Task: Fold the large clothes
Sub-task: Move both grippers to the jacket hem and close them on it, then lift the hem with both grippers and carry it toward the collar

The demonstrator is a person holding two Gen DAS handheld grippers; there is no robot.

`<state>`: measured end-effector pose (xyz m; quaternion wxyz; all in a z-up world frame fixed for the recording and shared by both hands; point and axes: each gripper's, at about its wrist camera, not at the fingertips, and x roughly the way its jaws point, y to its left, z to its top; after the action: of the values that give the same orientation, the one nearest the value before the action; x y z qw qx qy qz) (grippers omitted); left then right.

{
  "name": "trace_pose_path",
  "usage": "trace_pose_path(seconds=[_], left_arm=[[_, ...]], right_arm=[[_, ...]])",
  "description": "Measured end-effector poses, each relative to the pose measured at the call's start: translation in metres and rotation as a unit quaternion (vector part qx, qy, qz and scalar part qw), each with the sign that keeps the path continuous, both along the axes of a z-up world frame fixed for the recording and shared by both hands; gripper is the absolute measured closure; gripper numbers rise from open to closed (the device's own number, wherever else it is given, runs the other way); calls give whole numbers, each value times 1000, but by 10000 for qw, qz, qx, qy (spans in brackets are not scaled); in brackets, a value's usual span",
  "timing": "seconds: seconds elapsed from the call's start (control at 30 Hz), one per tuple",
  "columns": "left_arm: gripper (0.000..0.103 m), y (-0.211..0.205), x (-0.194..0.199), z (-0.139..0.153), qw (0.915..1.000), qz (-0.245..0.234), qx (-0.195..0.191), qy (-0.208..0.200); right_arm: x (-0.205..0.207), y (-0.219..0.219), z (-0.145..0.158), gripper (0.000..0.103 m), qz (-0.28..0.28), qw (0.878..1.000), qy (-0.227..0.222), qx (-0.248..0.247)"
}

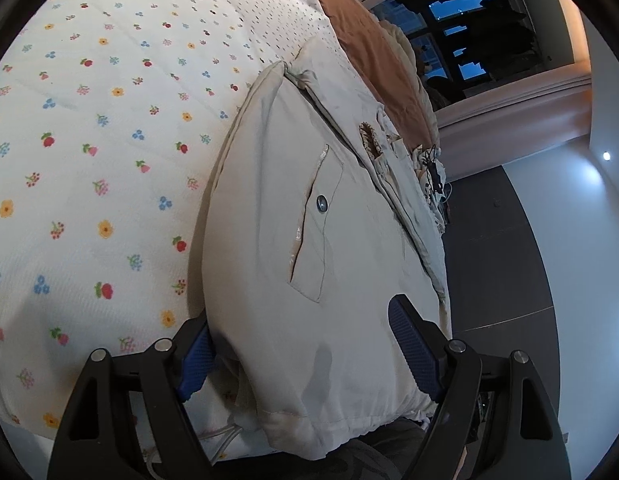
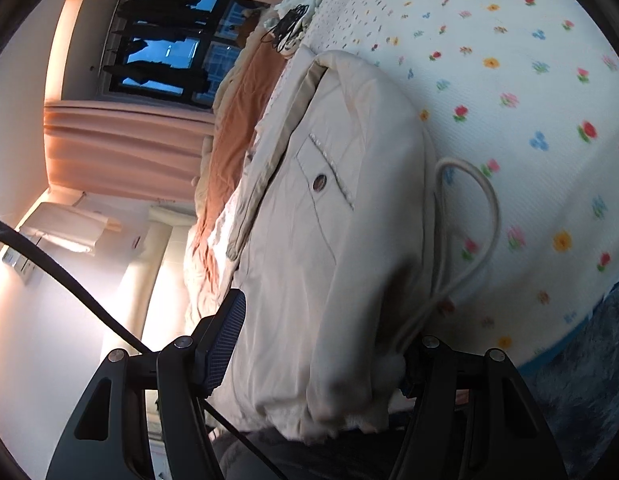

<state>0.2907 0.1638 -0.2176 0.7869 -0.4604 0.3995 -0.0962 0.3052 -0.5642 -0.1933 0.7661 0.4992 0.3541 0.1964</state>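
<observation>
Both my left claw [image 1: 305, 344] and right claw [image 2: 325, 344] stand open astride the jacket [image 1: 309, 208] hem; it looks soft, bulky, slippery, best pinched at hem corners.

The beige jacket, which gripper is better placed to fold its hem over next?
Probably left. The left gripper straddles the jacket hem squarely; the right gripper has the drawcord bunched by one finger.

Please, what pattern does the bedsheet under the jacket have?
The bedsheet is white with small scattered flowers in red, yellow, blue and pink. The left wrist view shows it best.
</observation>
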Motion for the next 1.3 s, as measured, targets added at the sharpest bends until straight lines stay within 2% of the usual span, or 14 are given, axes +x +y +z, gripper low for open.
trace_pose_path(seconds=[0.03,0.13,0.23,0.3,0.37,0.43,0.47,0.53,0.7,0.87,1.07,1.3], left_arm=[[30,-1,0,0,10000,-35,-12,11],[35,-5,-4,-2,9998,-155,-139,10],[43,-8,-2,-6,9998,-173,-25,81],[53,-9,2,-8,9998,-166,-69,92],[78,-9,7,-10,9998,-130,-145,98],[85,-7,7,-6,9998,-77,-157,15],[89,-6,6,-3,9996,-53,-235,-120],[91,-3,5,7,9981,3,-430,-451],[95,1,2,35,9932,56,-617,-985],[95,5,-4,61,9887,127,-699,-1321],[95,9,-22,93,9823,168,-718,-1725],[96,18,-58,126,9751,321,-773,-2055]], right_arm=[[4,-2,2,41,-23,10000,-1,-25],[9,0,7,41,-76,9999,-51,-63],[6,12,5,41,-94,9999,-94,-106],[8,11,5,56,-50,9998,-60,-164],[5,25,-1,84,-45,9998,-150,-88],[5,37,0,95,-63,9994,-343,-27],[5,39,6,97,-69,9990,-444,-28],[4,40,14,99,-52,9982,-600,-27],[3,40,41,101,-97,9950,-987,137],[-13,44,58,102,-3,9896,-1435,137],[-41,40,65,102,36,9860,-1661,110],[-50,41,70,102,14,9850,-1725,-70]])
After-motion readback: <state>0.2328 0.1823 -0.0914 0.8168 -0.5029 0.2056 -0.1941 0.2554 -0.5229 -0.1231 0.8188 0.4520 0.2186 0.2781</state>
